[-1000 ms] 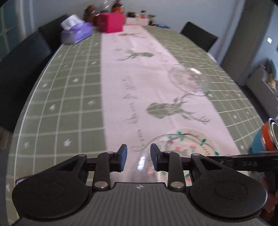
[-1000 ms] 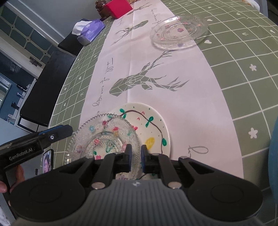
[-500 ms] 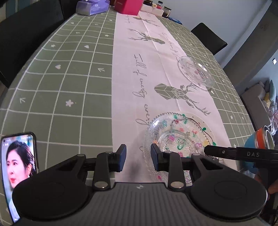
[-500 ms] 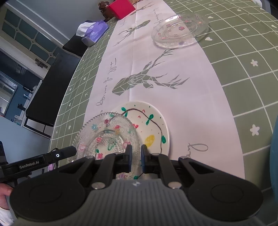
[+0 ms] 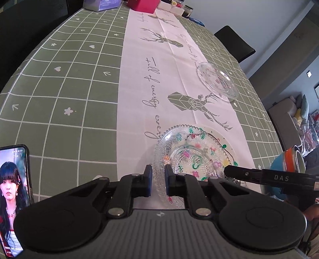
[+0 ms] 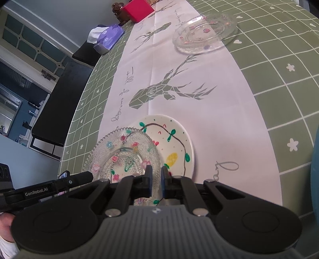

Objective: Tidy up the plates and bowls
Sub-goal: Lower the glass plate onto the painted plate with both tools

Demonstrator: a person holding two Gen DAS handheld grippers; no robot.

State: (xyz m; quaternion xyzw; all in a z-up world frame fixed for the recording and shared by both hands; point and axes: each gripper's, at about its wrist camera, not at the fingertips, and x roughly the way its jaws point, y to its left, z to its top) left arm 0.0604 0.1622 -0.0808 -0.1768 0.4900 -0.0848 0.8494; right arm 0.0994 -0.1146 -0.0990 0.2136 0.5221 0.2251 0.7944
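A beaded glass plate with painted flowers (image 5: pixel 189 153) (image 6: pixel 123 153) lies partly over a white plate with a painted vine (image 6: pixel 171 141) (image 5: pixel 225 143) on the pale runner. My right gripper (image 6: pixel 156 175) is shut on the glass plate's near right rim. My left gripper (image 5: pixel 158 177) straddles the plate's left rim, jaws narrowed with a small gap beside the glass. A second glass plate (image 5: pixel 217 81) (image 6: pixel 203 33) sits farther along the table, right of the runner.
A phone (image 5: pixel 14 197) with a lit screen stands at the near left. A blue and orange bowl (image 5: pixel 287 161) sits at the near right edge. A tissue pack (image 6: pixel 107 38) and red box (image 6: pixel 137 9) stand at the far end. Black chairs flank the table.
My left gripper tipped down, moved right onto the glass plate's rim and narrowed its jaws. My right gripper kept its hold; the glass plate shifted slightly on the white plate.
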